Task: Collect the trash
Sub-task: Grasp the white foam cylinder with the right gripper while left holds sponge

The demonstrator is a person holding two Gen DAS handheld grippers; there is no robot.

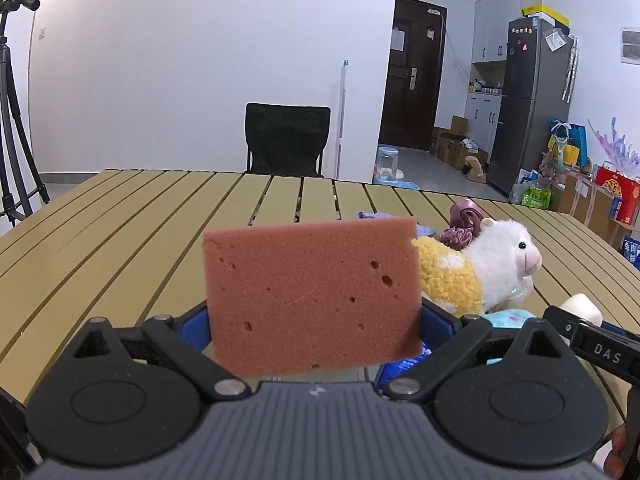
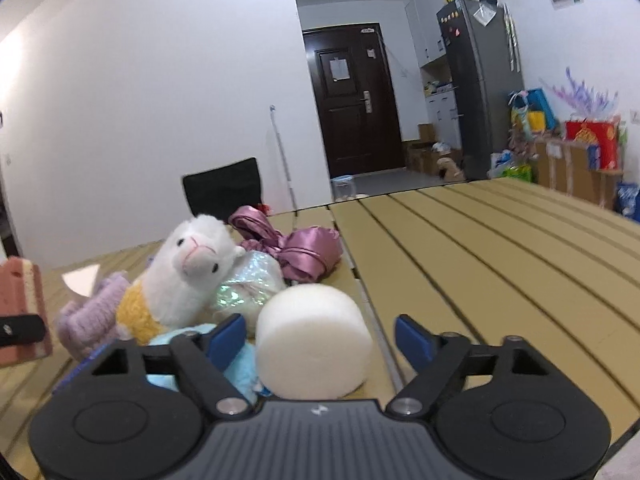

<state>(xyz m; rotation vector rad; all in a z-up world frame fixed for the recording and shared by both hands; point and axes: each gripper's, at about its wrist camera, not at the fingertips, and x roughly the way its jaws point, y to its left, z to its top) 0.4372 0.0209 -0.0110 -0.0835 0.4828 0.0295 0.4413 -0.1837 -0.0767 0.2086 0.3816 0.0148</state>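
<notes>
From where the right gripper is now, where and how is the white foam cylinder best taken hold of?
Probably across its round side wall. The white foam cylinder lies on its side on the slatted table, already between the right gripper fingers, which do not press it. Come straight forward, not from the left, where the plush alpaca crowds it.

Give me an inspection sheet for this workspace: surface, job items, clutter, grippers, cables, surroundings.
Surface: slatted tan table, bare on its right half.
Job's things: pink sponge; white foam cylinder.
Clutter: plush alpaca, purple satin cloth, lilac knit item, iridescent bag, all piled together.
Grippers: left gripper shut on the pink sponge, held upright; right gripper open, foam cylinder between its jaws, gap at the right finger.
Cables: nothing seen.
Surroundings: black chair, tripod, dark door, fridge, boxes and bags on floor.
</notes>
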